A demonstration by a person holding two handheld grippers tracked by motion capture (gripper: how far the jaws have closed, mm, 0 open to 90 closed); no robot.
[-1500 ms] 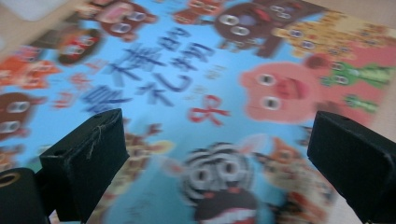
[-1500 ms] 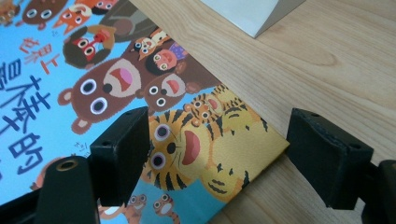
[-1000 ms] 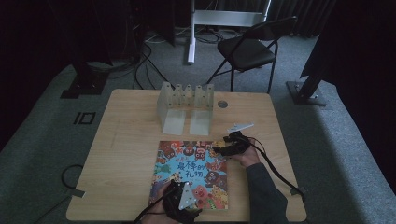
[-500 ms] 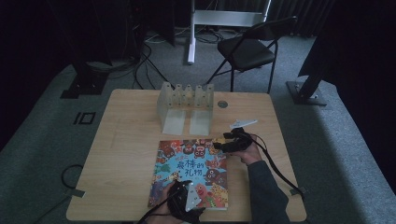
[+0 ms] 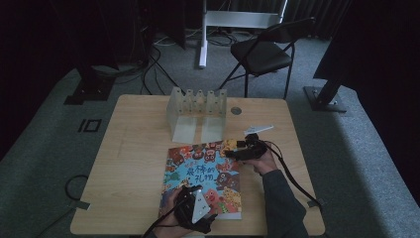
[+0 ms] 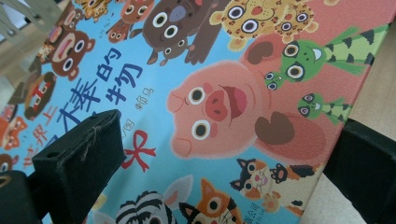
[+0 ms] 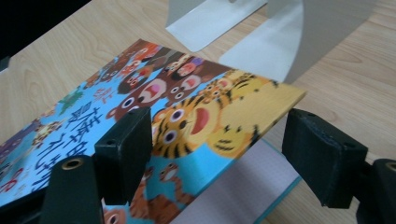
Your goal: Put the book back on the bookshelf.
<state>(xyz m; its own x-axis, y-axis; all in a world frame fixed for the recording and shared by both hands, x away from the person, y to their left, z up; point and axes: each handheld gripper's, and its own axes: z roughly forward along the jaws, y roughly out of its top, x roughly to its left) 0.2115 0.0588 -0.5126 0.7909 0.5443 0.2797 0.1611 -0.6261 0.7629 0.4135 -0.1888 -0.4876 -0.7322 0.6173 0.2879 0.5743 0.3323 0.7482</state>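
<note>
two grippers on a glossy picture book (image 5: 204,176), cover corner lifted.
left gripper (image 5: 194,210) and right gripper (image 5: 238,153) both spread; clear slotted rack (image 5: 196,113) holds nothing.

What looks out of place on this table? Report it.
The picture book's front cover is lifted at its tiger corner, a pale inner page showing beneath. The right gripper frames that corner, fingers apart. Otherwise nothing stands out.
</note>
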